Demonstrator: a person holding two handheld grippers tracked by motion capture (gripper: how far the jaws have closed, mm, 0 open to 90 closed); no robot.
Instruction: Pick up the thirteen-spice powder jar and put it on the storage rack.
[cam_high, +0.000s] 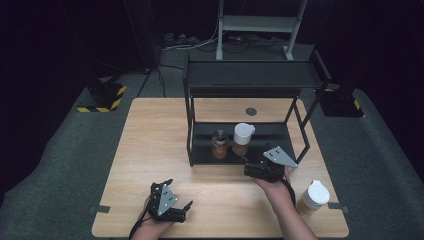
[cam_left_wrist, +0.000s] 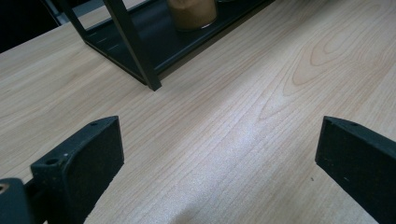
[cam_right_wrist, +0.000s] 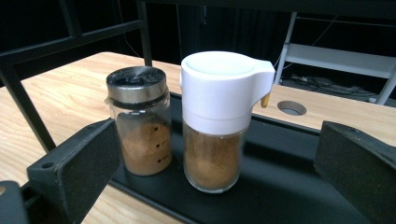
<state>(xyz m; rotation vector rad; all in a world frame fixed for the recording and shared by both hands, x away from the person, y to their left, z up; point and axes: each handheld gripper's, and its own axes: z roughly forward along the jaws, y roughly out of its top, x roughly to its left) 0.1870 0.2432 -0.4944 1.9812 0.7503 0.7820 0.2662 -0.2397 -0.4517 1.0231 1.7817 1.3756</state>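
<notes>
On the black shelf (cam_right_wrist: 289, 186), frame centre, the white-capped jar (cam_right_wrist: 219, 116) stands before your right gripper (cam_right_wrist: 215, 172), jaws apart. Probably glass: rigid, slippery, breakable. Grip below the cap.

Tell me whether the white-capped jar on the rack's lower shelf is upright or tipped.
Upright. The white-capped jar stands on its base on the shelf, cap on top, brown powder settled level inside.

jar with the white cap (cam_right_wrist: 215, 121): markings too blurred to tell | metal-capped jar (cam_right_wrist: 140, 126): lower left hidden behind left jaw | jar in left gripper view (cam_left_wrist: 192, 13): top cut off by edge
</notes>
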